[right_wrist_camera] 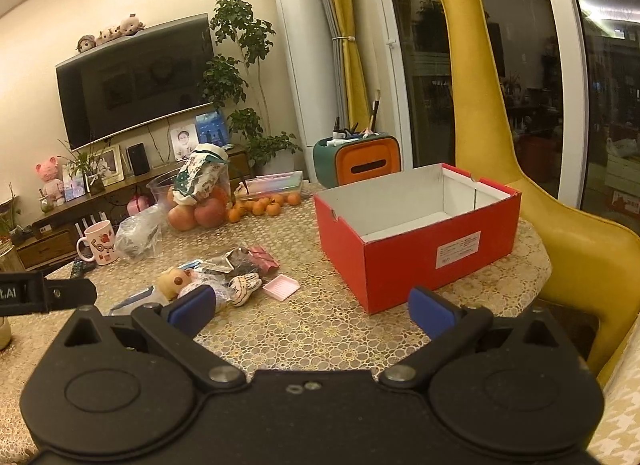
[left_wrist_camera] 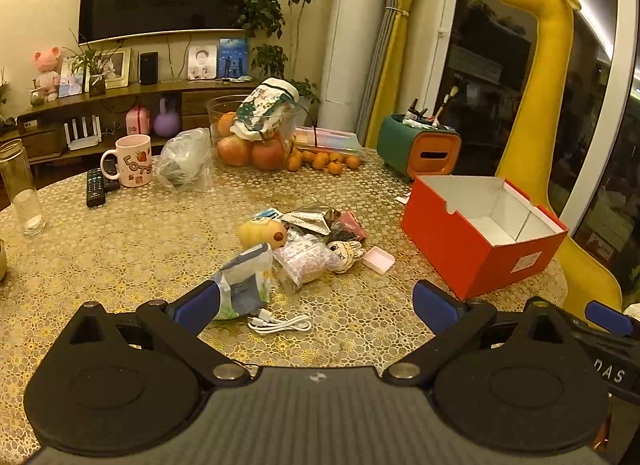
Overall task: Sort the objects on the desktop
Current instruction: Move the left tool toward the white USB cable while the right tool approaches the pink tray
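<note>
A heap of small items lies mid-table: a blue-and-white pouch (left_wrist_camera: 244, 285), a coiled white cable (left_wrist_camera: 280, 323), a yellow squishy toy (left_wrist_camera: 262, 233), a clear packet (left_wrist_camera: 304, 265), a striped plush (left_wrist_camera: 346, 255), a pink tray (left_wrist_camera: 378, 259) and foil sachets (left_wrist_camera: 312, 219). An open red box (left_wrist_camera: 480, 241) stands empty to their right. My left gripper (left_wrist_camera: 316, 305) hovers open just short of the cable and pouch. My right gripper (right_wrist_camera: 312, 311) is open over bare tablecloth, near the red box (right_wrist_camera: 400, 257), with the heap (right_wrist_camera: 224, 277) to its left. Neither gripper holds anything.
At the table's far side stand a fruit bowl (left_wrist_camera: 250, 137), loose tangerines (left_wrist_camera: 328, 161), a plastic bag (left_wrist_camera: 186, 161), a pink mug (left_wrist_camera: 134, 161), remotes (left_wrist_camera: 96, 185) and a green-orange organiser (left_wrist_camera: 420, 145). Glasses (left_wrist_camera: 28, 209) stand at the left. A yellow giraffe seat (left_wrist_camera: 548, 105) stands beyond the right edge.
</note>
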{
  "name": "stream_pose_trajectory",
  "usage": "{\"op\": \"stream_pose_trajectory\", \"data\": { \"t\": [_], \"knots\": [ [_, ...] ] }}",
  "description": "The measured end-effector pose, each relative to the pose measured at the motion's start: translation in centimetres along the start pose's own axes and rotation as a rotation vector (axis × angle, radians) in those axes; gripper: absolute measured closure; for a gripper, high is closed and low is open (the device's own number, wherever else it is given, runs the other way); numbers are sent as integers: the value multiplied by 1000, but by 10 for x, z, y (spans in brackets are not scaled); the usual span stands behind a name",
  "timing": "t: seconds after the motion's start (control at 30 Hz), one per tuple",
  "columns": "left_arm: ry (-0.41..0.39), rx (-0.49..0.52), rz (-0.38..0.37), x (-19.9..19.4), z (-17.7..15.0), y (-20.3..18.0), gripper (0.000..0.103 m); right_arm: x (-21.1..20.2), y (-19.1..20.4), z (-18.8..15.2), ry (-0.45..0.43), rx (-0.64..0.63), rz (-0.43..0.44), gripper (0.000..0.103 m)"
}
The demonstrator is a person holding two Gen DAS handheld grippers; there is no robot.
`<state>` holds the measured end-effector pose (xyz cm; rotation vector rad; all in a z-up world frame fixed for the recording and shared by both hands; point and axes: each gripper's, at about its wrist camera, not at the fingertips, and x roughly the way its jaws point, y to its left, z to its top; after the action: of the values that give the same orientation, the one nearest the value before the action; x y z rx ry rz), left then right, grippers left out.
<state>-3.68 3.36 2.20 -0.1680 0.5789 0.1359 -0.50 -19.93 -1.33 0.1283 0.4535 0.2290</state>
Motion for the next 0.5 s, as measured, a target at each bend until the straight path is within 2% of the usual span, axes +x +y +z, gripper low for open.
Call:
{"op": "stream_pose_trajectory", "data": {
  "t": [0.1,0.3,0.5],
  "knots": [
    [6,2,6,2,-1,4,0,0,3,1,-2,-25,8,0],
    [-7,34,11,10,-8,12,0,6,13,2,17,-99,107,0],
    [3,52,5,28,-17,19,0,28,16,8,11,-130,106,0]
  ]
}}
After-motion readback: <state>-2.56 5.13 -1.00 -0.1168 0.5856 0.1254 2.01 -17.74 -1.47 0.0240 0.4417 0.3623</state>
